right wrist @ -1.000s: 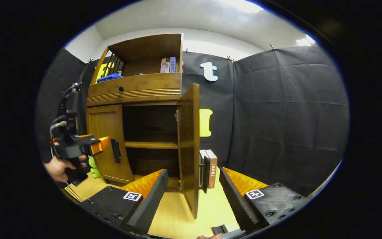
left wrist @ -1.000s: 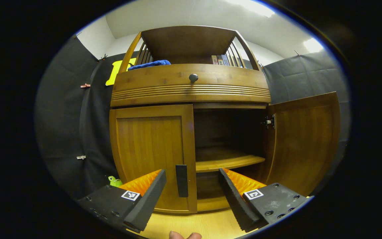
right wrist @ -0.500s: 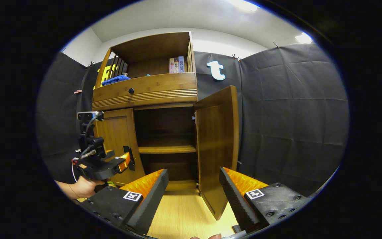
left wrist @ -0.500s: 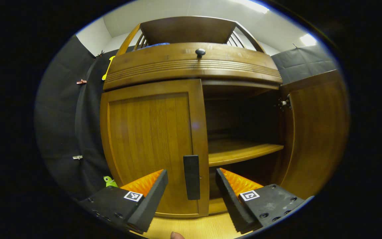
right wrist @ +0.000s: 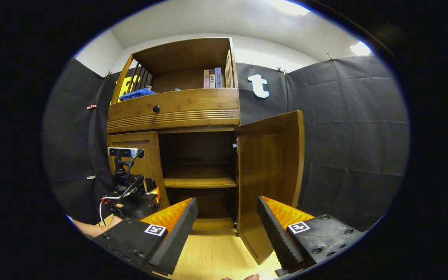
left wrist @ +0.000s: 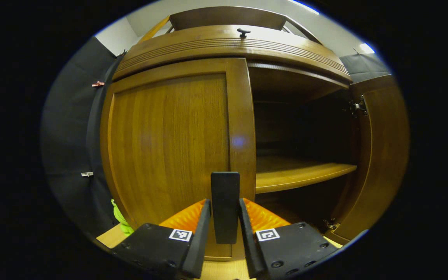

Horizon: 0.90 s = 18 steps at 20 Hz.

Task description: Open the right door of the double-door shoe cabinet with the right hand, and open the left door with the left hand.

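- I am holding the left hand-held gripper point(left wrist: 224, 237) on the dark upright handle point(left wrist: 225, 206) of the left door point(left wrist: 169, 140); its fingers are closing in on either side of the bar and look to be pressing it, so I am reading this as a grip on the handle.
- The left door is sitting shut, flush under the cabinet's ribbed top rail point(left wrist: 231, 46), with the handle at its right edge, next to the open compartment.
- The right door point(right wrist: 268, 171) is standing swung out to the right, already open, with the inner shelf point(right wrist: 198, 182) in plain sight.
- I am keeping the right hand-held gripper point(right wrist: 227, 229) back from the cabinet, jaws spread wide and holding nothing, over the pale wooden floor point(right wrist: 212, 256).
- In the right gripper view, I am seeing the other gripper point(right wrist: 132, 200) low at the left door, near the floor.
- What is worrying me: the handle is narrow and smooth-looking, so if I am pulling straight back instead of following the hinge arc to the left, the fingers may be slipping off the bar.
- A hard tug could also be rocking the cabinet, and the books point(right wrist: 213, 77) and blue cloth point(right wrist: 136, 93) on the top shelf might be shifting.
- The green toy point(left wrist: 121, 219) is lying by the cabinet's lower left corner, where the swinging door could be knocking it.
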Tool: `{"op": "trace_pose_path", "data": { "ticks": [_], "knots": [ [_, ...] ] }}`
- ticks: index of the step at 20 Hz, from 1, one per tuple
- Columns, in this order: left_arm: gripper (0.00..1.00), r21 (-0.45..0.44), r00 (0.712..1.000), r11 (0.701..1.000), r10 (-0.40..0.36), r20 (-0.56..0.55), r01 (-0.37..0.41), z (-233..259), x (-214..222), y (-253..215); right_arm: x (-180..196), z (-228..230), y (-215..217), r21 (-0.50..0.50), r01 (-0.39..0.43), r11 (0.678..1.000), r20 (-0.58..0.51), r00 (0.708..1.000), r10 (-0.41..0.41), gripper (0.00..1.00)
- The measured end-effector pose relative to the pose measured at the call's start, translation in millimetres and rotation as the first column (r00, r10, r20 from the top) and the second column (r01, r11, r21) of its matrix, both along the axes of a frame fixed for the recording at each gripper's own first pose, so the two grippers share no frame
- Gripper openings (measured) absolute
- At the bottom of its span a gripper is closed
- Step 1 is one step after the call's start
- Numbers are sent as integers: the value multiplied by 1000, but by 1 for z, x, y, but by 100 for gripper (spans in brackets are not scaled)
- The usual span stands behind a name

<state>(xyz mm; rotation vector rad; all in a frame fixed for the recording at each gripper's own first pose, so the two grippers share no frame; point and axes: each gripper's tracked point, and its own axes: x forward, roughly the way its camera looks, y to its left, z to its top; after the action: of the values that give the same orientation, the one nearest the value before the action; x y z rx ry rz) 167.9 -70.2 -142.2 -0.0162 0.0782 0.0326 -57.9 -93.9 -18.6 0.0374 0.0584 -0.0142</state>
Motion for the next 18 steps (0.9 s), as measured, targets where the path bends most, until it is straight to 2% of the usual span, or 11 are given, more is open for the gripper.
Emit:
{"op": "trace_pose_path", "data": {
  "ticks": [2,5,6,7,9,10,18],
  "knots": [
    [36,-2,1000,1000,14,5,-14,1,2,0,2,-2,-2,2,6,1000,-1,1000,-6,92],
    [36,0,1000,1000,7,-1,-7,1,2,1,4,-2,-7,30,10,1000,0,1000,-10,92],
    [35,5,1000,1000,10,-10,-10,0,1,2,2,-1,-10,34,10,999,0,1000,-10,98],
    [34,16,1000,1000,13,-14,-13,0,0,3,0,-1,-11,35,8,999,1,1000,-9,92],
    [34,33,1000,999,12,-22,-11,1,-4,3,-1,0,-13,37,4,999,3,1000,-4,92],
    [30,36,1000,999,11,-26,-10,0,-11,3,-2,0,-13,39,1,999,4,1000,-1,92],
    [31,38,999,999,4,-36,-2,3,-100,29,-8,-4,-6,40,-26,999,11,1000,25,92]
  ]
}}
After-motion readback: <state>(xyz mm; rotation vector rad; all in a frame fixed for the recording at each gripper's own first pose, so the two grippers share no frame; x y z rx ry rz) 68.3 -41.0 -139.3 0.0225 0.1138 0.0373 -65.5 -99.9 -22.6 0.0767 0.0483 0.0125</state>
